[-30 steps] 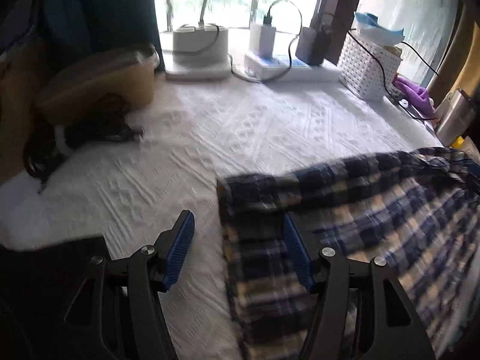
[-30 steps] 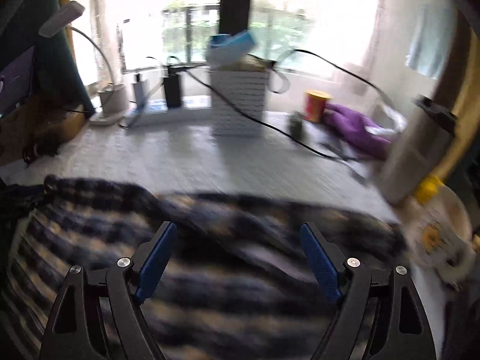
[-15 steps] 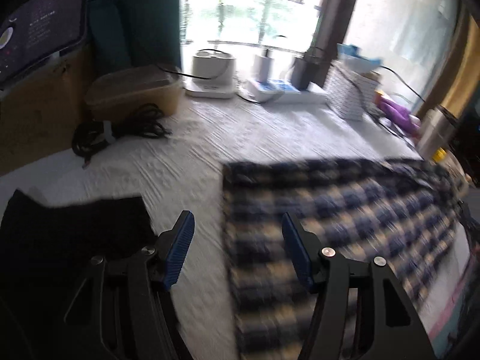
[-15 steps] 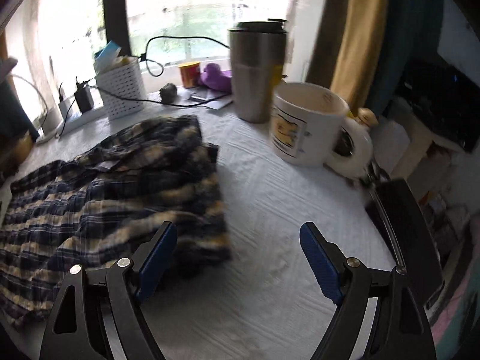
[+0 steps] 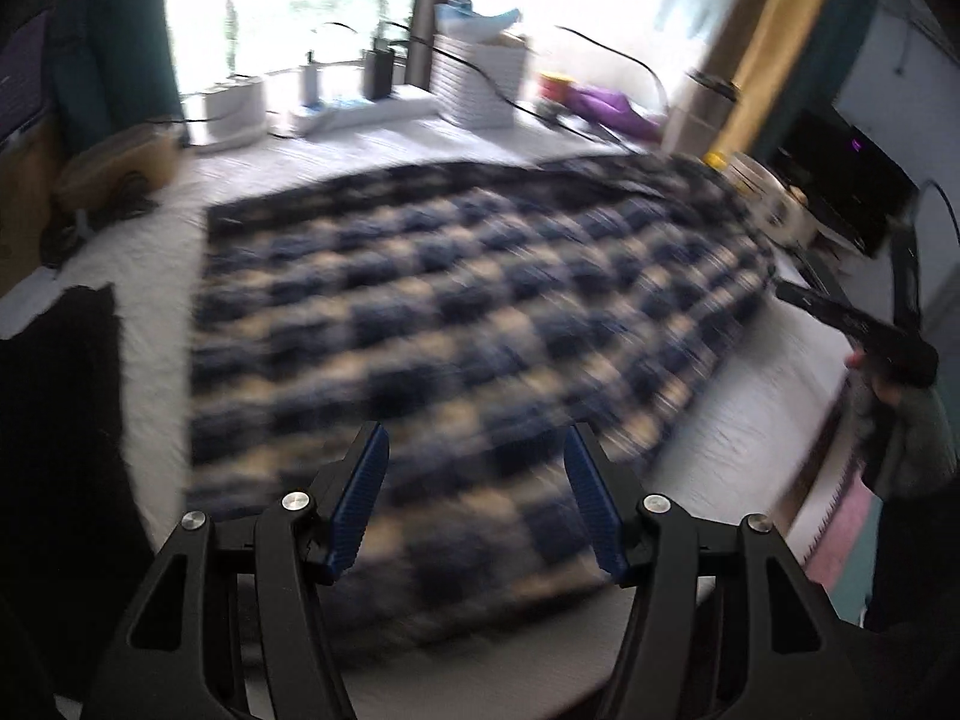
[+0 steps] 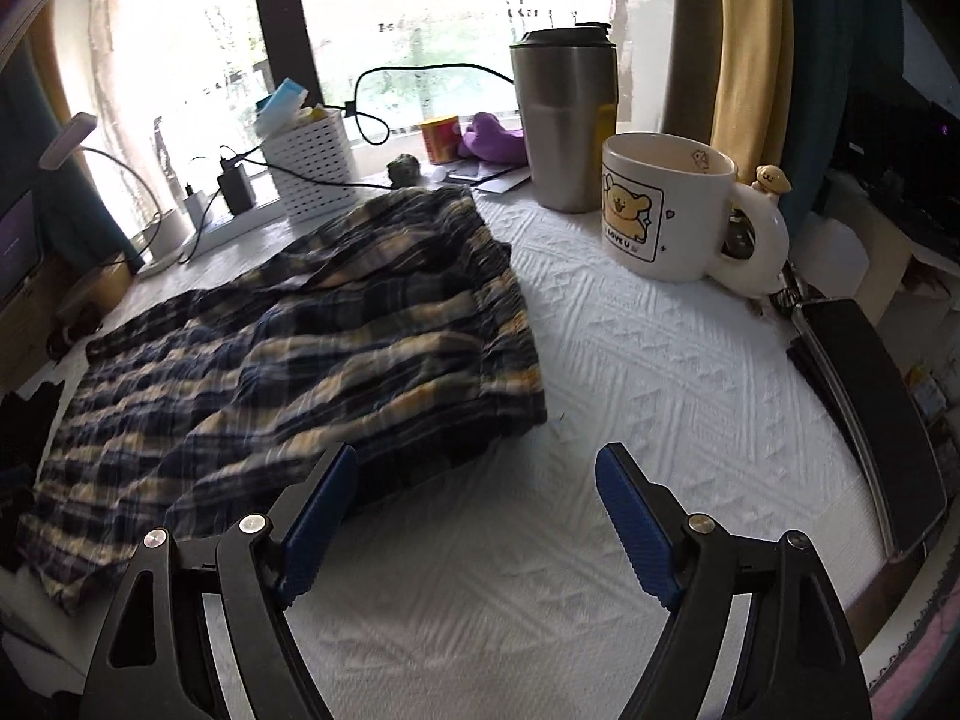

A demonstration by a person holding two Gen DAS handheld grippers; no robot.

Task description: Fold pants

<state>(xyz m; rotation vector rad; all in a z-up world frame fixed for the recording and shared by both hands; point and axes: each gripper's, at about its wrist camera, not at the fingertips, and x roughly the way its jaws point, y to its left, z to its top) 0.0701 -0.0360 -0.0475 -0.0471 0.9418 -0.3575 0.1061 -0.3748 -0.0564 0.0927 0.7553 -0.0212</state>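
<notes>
Left tool [image 5: 474,498] pulled back, more plaid pants [image 5: 456,324] visible

pants [image 5: 468,324]: motion-blurred (left view) | dark cloth [image 5: 54,420]: edge-cropped, perhaps fabric

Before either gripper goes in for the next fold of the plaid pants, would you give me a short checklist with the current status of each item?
1. Left gripper open, empty: ok.
2. Right gripper open, empty: ok.
3. Plaid pants lying flat: not ok, far edge near the white basket is rumpled.
4. Mug and steel tumbler apart from the fabric: ok.
5. Left-wrist view sharp enough to pick a grasp point: not ok, blurred.
</notes>
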